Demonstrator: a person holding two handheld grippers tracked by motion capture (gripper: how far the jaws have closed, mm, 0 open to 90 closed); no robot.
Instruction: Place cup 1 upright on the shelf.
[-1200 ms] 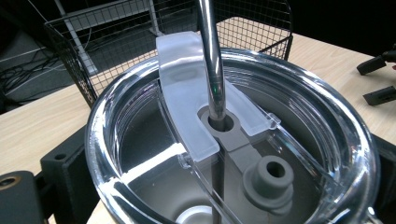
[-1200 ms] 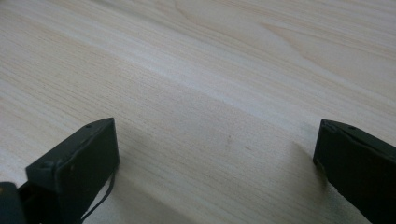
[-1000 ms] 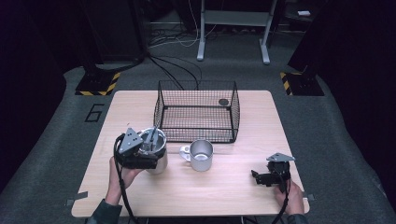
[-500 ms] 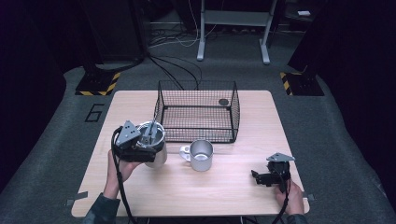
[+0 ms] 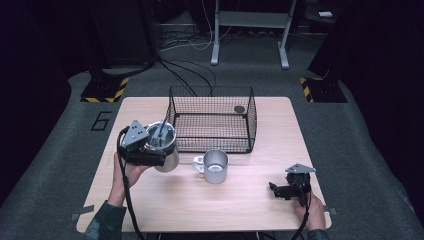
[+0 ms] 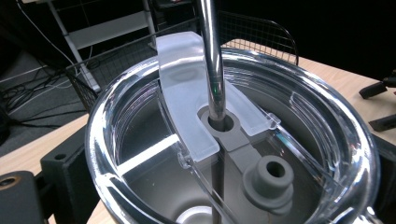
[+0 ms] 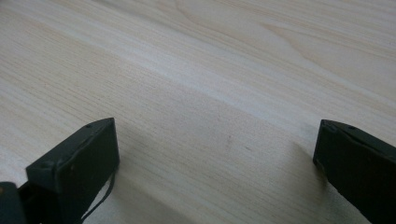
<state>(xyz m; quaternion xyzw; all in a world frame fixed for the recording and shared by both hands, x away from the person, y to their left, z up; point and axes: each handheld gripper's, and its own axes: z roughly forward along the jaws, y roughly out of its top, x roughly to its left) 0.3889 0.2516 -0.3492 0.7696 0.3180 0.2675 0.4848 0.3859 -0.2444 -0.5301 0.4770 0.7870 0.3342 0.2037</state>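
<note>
Jaws of the left gripper (image 5: 156, 150) clamp the tumbler (image 5: 165, 145); right gripper (image 5: 278, 190) jaws apart.

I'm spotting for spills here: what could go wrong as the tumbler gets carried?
1. The steel tumbler with clear lid is held in the left gripper above the wooden table; a loose grip could drop it.
2. Its metal straw may slide out if tilted.
3. It hangs close to the black wire basket and the metal mug; a swing could knock either.

Dim room around an evenly lit table (image 5: 240, 200); soft focus, faint glare on close metal.
</note>
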